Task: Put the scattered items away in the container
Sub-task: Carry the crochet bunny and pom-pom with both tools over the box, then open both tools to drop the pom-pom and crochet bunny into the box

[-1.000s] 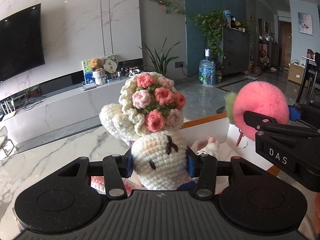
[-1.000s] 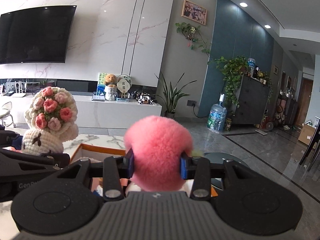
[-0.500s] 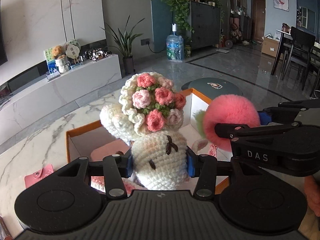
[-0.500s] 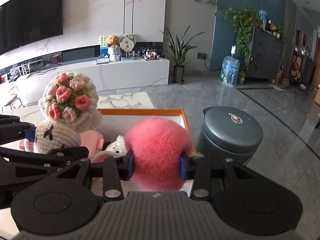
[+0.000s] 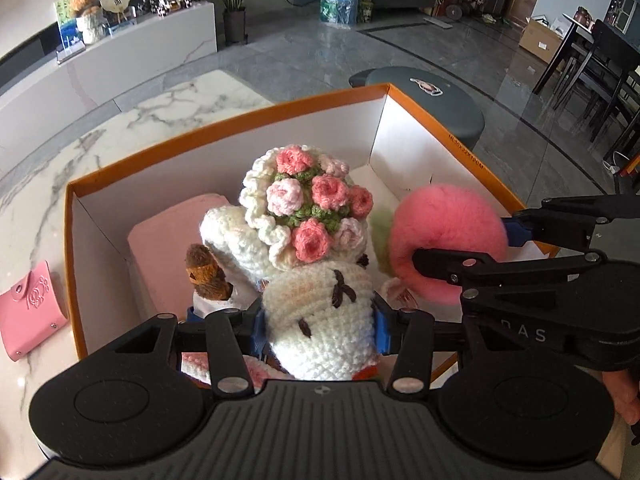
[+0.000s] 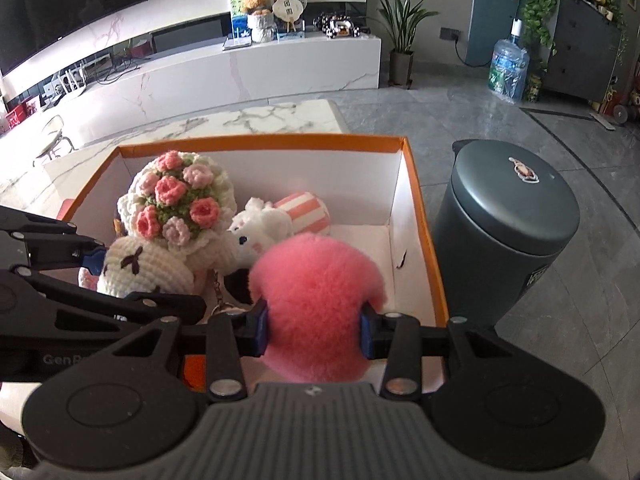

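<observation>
You have swung both loads from above the room view to over the orange box [image 5: 224, 126]: your left gripper [image 5: 318, 330] clamps the crochet doll [image 5: 316, 320], your right gripper [image 6: 314, 330] the pink pompom [image 6: 316, 304]; release seems next. The box floor beneath them is hidden.

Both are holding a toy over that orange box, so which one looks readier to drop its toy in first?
Probably the right hand-held gripper: beneath its pink pompom the orange box floor is bare.
</observation>
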Tool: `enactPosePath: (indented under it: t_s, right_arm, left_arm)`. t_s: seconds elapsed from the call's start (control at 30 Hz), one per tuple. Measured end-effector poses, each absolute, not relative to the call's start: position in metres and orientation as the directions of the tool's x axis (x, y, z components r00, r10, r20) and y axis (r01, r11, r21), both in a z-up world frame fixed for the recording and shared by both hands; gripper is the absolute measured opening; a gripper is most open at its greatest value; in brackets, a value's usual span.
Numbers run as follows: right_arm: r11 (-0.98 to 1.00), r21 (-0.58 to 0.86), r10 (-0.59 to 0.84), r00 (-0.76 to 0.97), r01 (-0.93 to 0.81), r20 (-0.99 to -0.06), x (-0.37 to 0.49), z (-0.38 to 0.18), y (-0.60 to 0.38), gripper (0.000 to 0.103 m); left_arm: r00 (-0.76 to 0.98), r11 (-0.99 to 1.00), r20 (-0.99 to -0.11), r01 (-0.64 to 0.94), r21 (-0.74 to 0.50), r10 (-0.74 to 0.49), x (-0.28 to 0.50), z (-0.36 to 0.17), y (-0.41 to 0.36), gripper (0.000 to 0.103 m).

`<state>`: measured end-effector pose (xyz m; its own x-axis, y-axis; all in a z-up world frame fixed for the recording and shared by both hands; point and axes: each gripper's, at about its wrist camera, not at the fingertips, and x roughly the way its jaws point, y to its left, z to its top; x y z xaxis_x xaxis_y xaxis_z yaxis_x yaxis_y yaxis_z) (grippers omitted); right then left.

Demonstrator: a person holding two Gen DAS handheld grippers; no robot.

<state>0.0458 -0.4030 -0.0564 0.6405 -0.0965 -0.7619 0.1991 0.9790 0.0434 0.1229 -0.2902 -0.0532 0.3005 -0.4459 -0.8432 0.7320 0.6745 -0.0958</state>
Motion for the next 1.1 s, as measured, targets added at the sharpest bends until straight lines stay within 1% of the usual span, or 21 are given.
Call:
enactPosePath:
  t_s: [0.2,0.57,0.67,0.83,1.1]
  right_arm:
    - [0.973,0.101,-0.043,0.591,0.209,-0.805,0.05,-0.065,-0.411,0.044]
    - [0.969,0.1,-0.038,0.542,0.224,-0.84,0.051,-0.07,-0.412,0.043]
    - [0.972,0.079,-0.056,0.544,0.222,-0.837,0.05,-0.069,-0.409,0.044]
    - [0.971,0.07,-0.069,0.549,0.229,-0.833,0.049,-0.069,-0.409,0.044]
    - [0.964,0.11,-0.046,0.557,0.244,-0.829,0.048,-0.068,-0.414,0.044]
  left_arm:
    - [0.257,0.652,-0.869,0.752,-0.096,-0.424,0.124,-0.061,-0.295,0.057]
    - [0.213,0.641,-0.879,0.757,-0.127,-0.426,0.12,-0.063,-0.291,0.058]
    - [0.214,0.659,-0.877,0.739,-0.143,-0.431,0.121,-0.065,-0.292,0.061]
    - [0.217,0.674,-0.864,0.718,-0.175,-0.455,0.121,-0.062,-0.29,0.071]
    - [0.265,0.673,-0.834,0.722,-0.161,-0.484,0.111,-0.048,-0.284,0.071]
